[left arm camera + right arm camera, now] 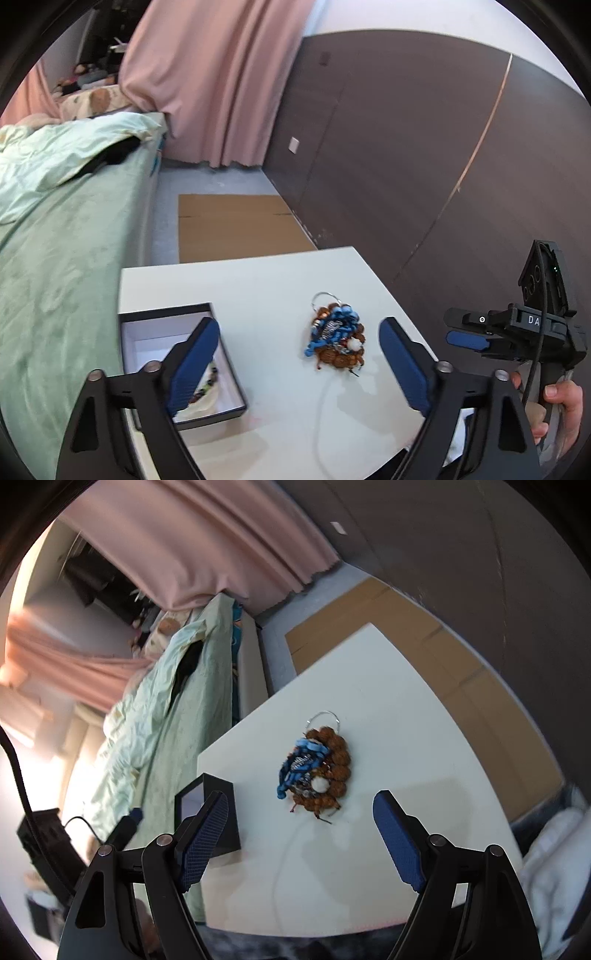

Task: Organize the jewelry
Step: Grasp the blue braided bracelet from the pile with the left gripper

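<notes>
A tangled pile of jewelry [336,338] [317,771], with brown beads, blue cord, a white bead and a silver ring, lies on the white table [258,280] [388,701]. Left of it stands an open black box [221,369] [229,812] with a white inside, and a beaded bracelet [207,387] lies in it. My left gripper [299,326] is open just short of the pile; its left finger hangs over the box. My right gripper [301,797] [458,328] is open and empty, off the table's right edge and aimed at the pile.
A bed with a green cover [66,258] runs along the table's left side. Flat cardboard [236,225] lies on the floor beyond the table. A dark panelled wall [406,147] stands to the right and a pink curtain [207,81] hangs behind. A hand [561,402] grips the right gripper's handle.
</notes>
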### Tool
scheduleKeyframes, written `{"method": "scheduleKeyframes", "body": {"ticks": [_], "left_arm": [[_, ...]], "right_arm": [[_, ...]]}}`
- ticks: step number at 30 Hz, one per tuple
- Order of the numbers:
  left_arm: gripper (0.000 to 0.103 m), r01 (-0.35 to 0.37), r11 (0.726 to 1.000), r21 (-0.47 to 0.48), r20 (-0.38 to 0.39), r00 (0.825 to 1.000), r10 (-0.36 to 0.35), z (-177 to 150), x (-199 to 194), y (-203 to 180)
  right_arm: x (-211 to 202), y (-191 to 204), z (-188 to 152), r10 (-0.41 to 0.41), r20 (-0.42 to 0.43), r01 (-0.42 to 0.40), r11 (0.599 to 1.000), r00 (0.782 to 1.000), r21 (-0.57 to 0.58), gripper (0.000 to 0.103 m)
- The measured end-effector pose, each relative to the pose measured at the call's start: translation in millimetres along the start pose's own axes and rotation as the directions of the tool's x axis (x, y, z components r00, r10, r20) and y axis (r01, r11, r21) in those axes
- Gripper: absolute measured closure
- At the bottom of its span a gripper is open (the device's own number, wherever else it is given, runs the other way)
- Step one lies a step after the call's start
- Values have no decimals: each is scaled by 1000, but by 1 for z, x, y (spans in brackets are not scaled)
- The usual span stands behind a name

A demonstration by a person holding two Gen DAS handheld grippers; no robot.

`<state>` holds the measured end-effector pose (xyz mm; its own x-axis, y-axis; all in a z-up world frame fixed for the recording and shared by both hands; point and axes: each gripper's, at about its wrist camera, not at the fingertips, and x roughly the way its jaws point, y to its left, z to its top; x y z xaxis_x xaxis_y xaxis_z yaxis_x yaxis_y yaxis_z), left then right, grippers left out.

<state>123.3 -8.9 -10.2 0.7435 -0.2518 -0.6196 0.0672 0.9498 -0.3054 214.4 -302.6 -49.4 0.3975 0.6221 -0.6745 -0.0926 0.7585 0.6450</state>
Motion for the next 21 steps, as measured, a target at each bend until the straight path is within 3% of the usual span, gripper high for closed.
{"method": "scheduleKeyframes", "body": {"ticks": [4, 7, 9, 21], "left_arm": [[31, 20, 1000, 9, -38, 999, -19, 1, 21, -10], [44, 34, 999, 27, -74, 997, -32, 1, 37, -18], [48, 32, 999, 42, -103, 994, -28, 0, 50, -24], [50, 48, 995, 93, -219, 975, -26, 2, 116, -48]], "right_arm": [[-1, -15, -4, 24, 1, -24, 998, 1000, 60, 30], [-4, -27, -6, 31, 17, -32, 995, 999, 99, 31], [-6, -32, -5, 28, 25, -31, 992, 999, 118, 31], [9, -73, 23, 42, 9, -43, 973, 999, 227, 35]]}}
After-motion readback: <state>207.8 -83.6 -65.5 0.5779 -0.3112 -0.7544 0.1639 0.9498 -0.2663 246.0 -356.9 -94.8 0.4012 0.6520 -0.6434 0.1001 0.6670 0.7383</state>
